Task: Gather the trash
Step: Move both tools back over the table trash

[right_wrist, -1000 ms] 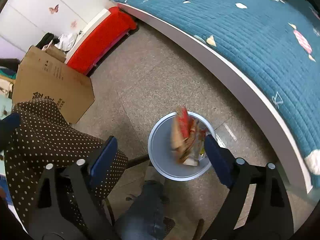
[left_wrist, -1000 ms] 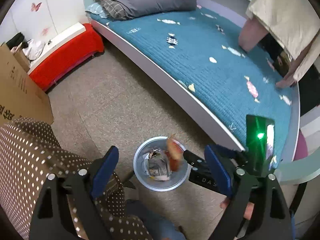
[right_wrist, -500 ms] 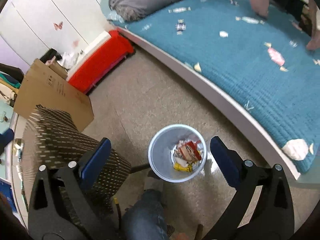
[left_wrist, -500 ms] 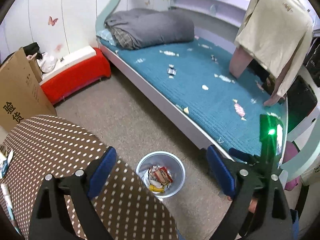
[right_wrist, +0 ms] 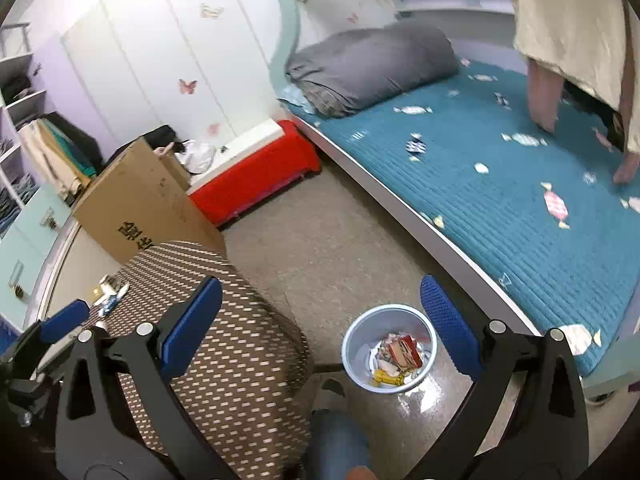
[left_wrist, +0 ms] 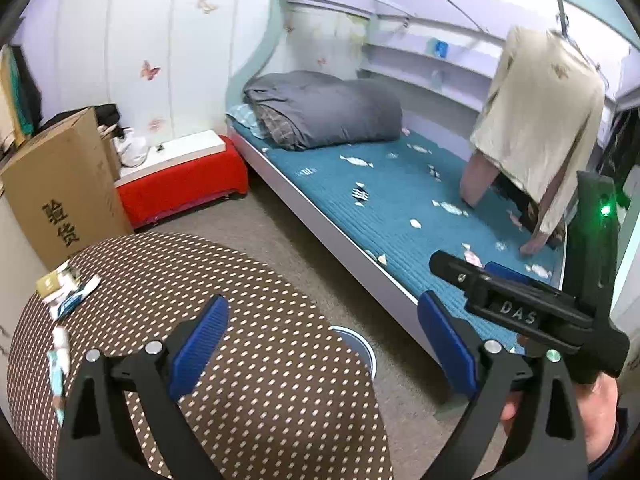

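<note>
One trash bin [right_wrist: 362, 344], one dotted table [left_wrist: 248, 364], one cardboard box [left_wrist: 60, 188], one bed [left_wrist: 420, 216], two hand-held grippers [left_wrist: 320, 344] [right_wrist: 320, 320]

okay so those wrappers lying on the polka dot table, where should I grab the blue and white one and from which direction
Take the blue and white wrapper across its narrow width, near the middle, coming straight down from above with the left gripper, which is open and empty. It lies flat on the table, so a side approach would likely just push it along. Fingers should straddle the strip and pinch down against the cloth.

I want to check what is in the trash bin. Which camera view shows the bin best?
The right wrist view: the trash bin is seen whole from above, wrappers inside. The left wrist view shows only part of its rim behind the dotted table.
</note>
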### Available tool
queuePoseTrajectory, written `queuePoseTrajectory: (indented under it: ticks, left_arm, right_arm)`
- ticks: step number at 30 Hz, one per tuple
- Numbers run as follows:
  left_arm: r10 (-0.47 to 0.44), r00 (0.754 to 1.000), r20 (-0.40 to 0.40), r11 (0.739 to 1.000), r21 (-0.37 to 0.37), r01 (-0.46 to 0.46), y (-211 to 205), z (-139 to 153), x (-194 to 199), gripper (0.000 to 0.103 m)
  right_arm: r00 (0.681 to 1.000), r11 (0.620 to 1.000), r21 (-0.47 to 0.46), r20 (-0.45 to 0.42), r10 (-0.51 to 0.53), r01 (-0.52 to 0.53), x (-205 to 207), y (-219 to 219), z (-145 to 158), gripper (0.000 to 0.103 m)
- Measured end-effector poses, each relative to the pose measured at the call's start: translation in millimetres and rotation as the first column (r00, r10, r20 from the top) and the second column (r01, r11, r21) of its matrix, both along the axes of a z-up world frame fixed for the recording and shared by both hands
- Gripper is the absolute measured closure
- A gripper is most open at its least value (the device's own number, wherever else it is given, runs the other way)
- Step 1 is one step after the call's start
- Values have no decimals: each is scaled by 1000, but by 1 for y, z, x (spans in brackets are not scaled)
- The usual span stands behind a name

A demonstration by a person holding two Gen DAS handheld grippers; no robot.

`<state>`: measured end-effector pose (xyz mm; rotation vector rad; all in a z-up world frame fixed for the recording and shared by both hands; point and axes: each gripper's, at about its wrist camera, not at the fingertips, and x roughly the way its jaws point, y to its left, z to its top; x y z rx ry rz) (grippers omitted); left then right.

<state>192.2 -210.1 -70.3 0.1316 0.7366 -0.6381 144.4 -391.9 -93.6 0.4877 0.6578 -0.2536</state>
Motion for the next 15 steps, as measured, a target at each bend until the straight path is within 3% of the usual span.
queuePoseTrajectory:
  ticks: [8, 15]
  left_arm:
    - [109, 994, 10, 992, -57, -108, 66, 11, -7, 10]
    - [219, 976, 16, 974, -59, -218, 129, 4, -10, 10]
  right_arm:
    - [991, 992, -36, 43, 124, -123, 1, 57, 28, 6]
    - [972, 971, -74, 42, 230, -227, 9, 109, 36, 6]
